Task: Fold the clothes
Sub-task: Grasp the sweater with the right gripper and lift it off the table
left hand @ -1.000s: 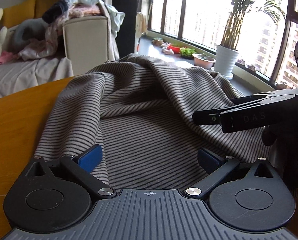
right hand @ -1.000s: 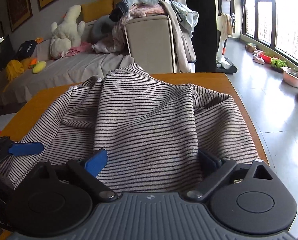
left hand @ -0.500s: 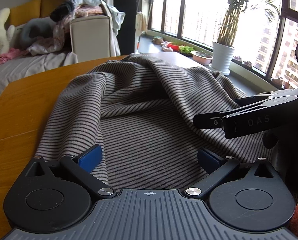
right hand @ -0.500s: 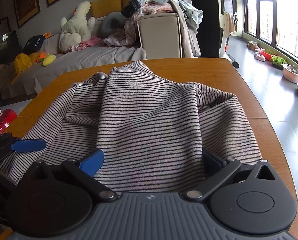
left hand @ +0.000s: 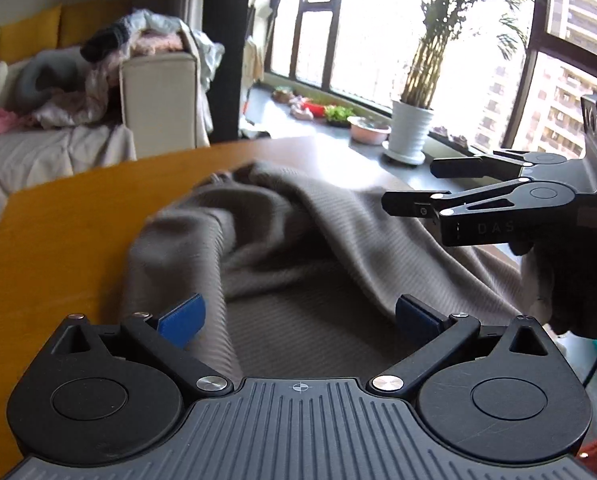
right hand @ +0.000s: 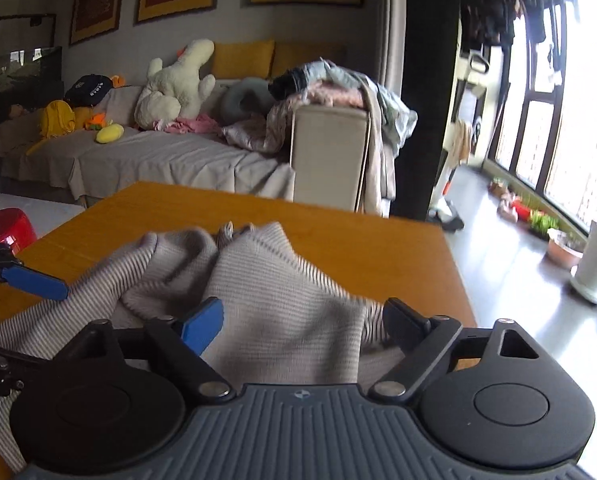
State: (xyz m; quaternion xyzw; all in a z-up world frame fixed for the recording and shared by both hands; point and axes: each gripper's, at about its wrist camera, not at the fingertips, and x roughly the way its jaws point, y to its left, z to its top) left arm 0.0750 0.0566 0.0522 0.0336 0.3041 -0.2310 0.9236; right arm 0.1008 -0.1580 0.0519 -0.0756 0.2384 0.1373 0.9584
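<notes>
On the wooden table (left hand: pixel 66 232), both claws (left hand: pixel 296 316) (right hand: pixel 302 320) spread wide around the striped garment (left hand: pixel 298 248).

Two matching black handheld grippers, blue at the tips

Left gripper (left hand: pixel 298 316) and right gripper (right hand: pixel 298 320) each show round black discs, silver screws, a ribbed grey plate with a crosshair mark; "DAS" lettering marks the right one's side.
</notes>
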